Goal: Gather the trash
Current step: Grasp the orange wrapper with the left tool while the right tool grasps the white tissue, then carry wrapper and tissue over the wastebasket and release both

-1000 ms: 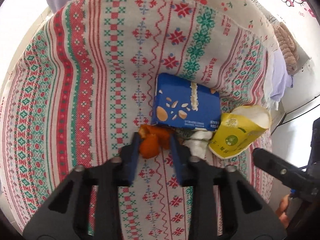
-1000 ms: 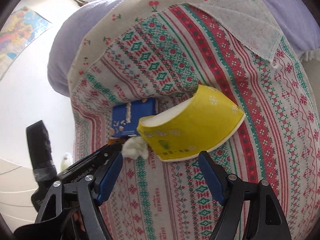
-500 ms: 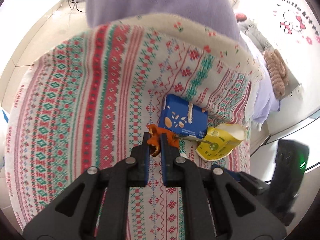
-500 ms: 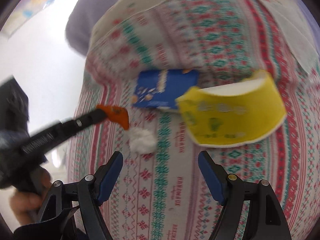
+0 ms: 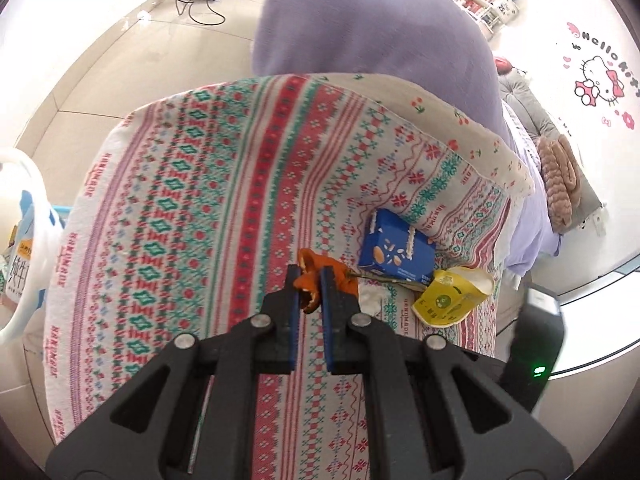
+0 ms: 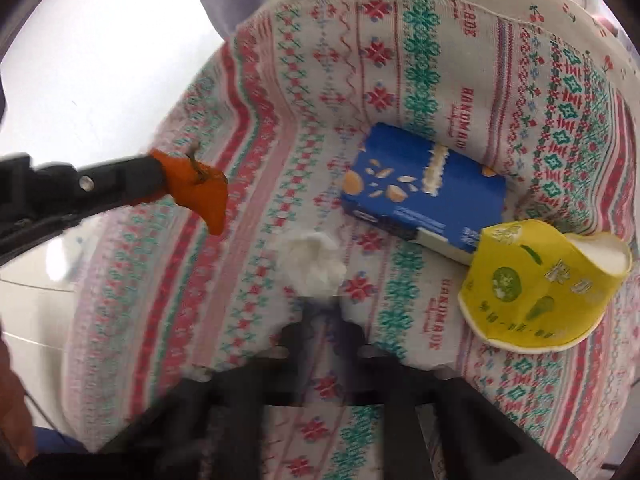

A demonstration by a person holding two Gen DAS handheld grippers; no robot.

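My left gripper [image 5: 310,276] is shut on a piece of orange peel [image 5: 342,278] and holds it above the patterned cloth [image 5: 180,200]. The right wrist view shows that peel [image 6: 198,192] hanging at the left gripper's [image 6: 160,178] tip. A crumpled white tissue [image 6: 312,264] lies on the cloth, with my right gripper [image 6: 322,312] at its near edge. Its jaws are closing, blurred and drawn almost together; I cannot tell whether they pinch the tissue. A blue box [image 6: 420,188] and a crushed yellow paper cup [image 6: 536,284] lie to the right of the tissue.
The patterned cloth covers a raised, rounded seat that drops off on all sides to a pale tiled floor. Purple fabric [image 5: 360,20] rises behind it. A white container with cartons [image 5: 24,240] stands at the far left on the floor.
My left gripper has lifted the orange peel off the cloth and drawn back. My right gripper swung from the yellow cup to the tissue, and its wide jaws have come together.
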